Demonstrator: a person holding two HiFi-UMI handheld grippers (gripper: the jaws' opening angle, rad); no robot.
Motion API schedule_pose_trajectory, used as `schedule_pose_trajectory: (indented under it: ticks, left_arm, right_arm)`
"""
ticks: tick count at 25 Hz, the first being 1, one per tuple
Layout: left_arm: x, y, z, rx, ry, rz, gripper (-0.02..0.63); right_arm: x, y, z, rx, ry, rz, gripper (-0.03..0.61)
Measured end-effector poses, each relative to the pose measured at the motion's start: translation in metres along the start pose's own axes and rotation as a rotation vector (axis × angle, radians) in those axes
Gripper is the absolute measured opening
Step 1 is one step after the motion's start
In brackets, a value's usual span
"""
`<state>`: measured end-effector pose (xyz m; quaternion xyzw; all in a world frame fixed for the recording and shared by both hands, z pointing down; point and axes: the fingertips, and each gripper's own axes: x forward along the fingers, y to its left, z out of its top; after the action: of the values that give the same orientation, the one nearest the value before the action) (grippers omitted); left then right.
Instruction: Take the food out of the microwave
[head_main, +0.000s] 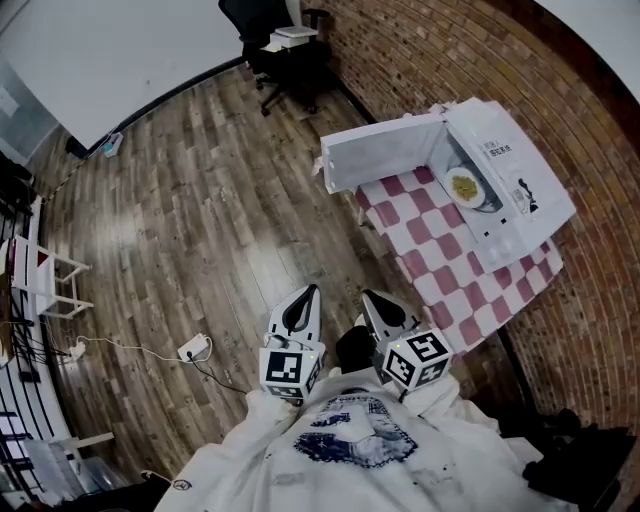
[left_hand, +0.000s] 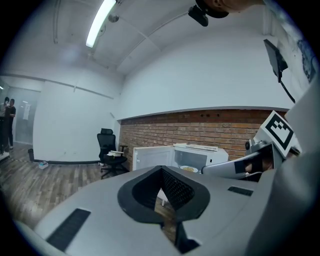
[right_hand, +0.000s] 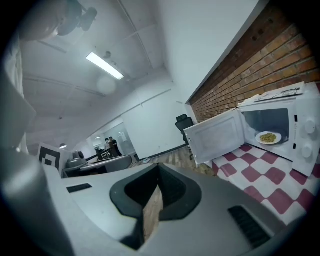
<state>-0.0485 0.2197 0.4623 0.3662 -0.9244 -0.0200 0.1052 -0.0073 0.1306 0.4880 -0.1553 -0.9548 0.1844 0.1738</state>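
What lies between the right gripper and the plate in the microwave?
Head view: some wood floor by the right gripper, then bare checkered tablecloth up to the plate.

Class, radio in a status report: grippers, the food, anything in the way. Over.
Left gripper and right gripper shut, empty, short of the table. Plate of food inside the microwave, door open. Path to it clear.

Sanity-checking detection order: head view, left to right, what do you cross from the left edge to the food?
White rack → white power strip → left claw → right claw → plate of food.
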Motion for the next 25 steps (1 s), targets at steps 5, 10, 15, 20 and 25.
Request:
schedule_pose_trajectory:
  ticks: [5,10,15,20,25]
  left_arm:
    - [0.061,-0.003,0.015,0.023,0.017,-0.066,0.009]
    - [0.119,-0.016,0.022,0.033,0.033,-0.129,0.008]
    - [0.169,-0.026,0.027,0.047,0.053,-0.171,0.008]
    - [0.214,-0.038,0.037,0.064,0.067,-0.205,0.008]
    - [0.254,-0.060,0.042,0.090,0.076,-0.260,0.008]
  right_arm:
    - [0.020,-0.043,0.027,0.026,-0.023,-0.058,0.014]
    - [0.032,-0.089,0.048,0.058,-0.037,-0.112,0.014]
    - [0.044,-0.131,0.067,0.087,-0.050,-0.148,0.014]
    - [0.049,-0.171,0.087,0.109,-0.075,-0.183,0.014]
    - [0.045,-0.211,0.099,0.141,-0.108,-0.231,0.014]
